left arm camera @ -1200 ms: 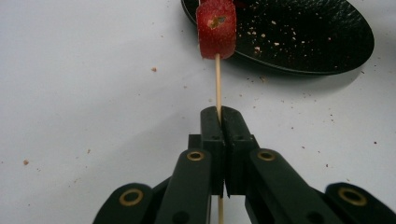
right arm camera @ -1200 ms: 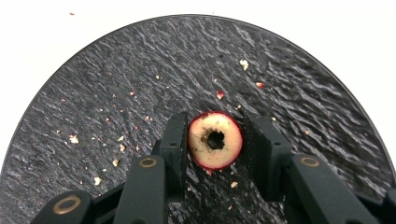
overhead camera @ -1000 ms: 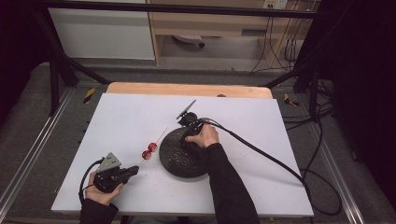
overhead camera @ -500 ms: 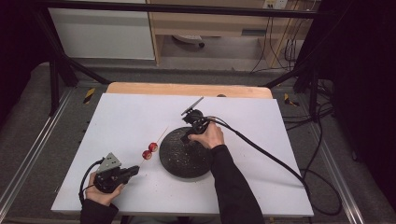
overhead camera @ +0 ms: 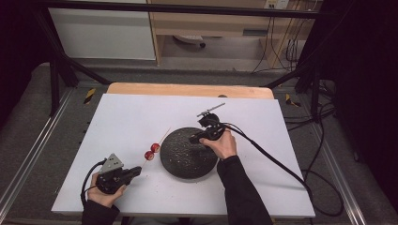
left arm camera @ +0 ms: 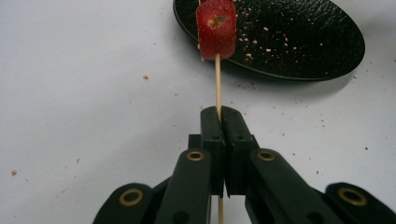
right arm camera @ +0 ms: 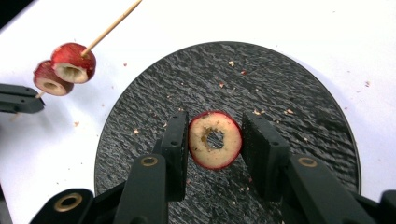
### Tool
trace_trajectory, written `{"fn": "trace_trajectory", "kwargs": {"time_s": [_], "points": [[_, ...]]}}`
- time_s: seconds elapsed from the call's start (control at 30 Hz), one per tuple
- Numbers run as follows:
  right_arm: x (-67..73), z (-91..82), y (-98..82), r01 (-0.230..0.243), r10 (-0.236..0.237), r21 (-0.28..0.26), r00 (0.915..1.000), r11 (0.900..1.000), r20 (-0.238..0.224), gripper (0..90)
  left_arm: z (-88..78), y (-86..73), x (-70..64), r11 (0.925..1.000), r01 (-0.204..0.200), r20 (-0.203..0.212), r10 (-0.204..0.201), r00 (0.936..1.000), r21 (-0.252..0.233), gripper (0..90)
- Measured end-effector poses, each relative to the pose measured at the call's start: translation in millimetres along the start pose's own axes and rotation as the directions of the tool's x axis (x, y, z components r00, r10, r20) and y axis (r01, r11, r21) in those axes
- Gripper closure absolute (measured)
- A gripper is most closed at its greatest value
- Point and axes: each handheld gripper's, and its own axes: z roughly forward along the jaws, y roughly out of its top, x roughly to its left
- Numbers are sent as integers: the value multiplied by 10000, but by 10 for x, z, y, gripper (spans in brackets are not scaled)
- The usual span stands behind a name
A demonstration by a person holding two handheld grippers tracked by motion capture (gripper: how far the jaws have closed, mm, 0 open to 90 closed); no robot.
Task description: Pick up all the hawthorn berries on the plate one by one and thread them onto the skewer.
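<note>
1. Threading step in hand: two red cored fruit rings (right arm camera: 63, 69) already on the thin wooden skewer (left arm camera: 217, 84), just left of the round black stone plate (overhead camera: 185, 161) on the white table (overhead camera: 126, 117).
2. Left claw (left arm camera: 219, 114) shut tight on the skewer's low end, holding it steady.
3. Right claw (right arm camera: 215, 140) squeezing a third red cored fruit ring (right arm camera: 215, 139), lifted above the plate.
4. Next, probably: carry the ring left off the plate, line its hole up with the skewer tip, push on slowly. Missing the hole could split the ring.

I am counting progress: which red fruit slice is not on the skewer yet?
The slice in the right claw, above the plate; the other two are threaded.
</note>
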Motion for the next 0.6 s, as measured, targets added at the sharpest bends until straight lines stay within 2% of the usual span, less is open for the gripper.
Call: {"fn": "trace_trajectory", "kwargs": {"time_s": [0.13, 0.33, 0.5, 0.6], "points": [[-37, -69, -164, -385, 367, -811, 9990, 9960, -242, 632, 3, 2, -12, 10000, -42, -17, 42, 10000, 3, 882], [-86, -139, -436, -984, 895, -1695, 9942, 9806, -598, 632, 16, 7, -29, 10000, 2, 9, -2, 10000, -26, 882], [-136, -189, -603, -1427, 1268, -2388, 9886, 9605, -809, 632, 19, 18, -65, 9999, -95, 5, 95, 10000, -93, 882], [-164, -226, -684, -1754, 1483, -2826, 9823, 9431, -1146, 632, 33, 21, -83, 9999, -64, 15, 64, 10000, -115, 882]]}}
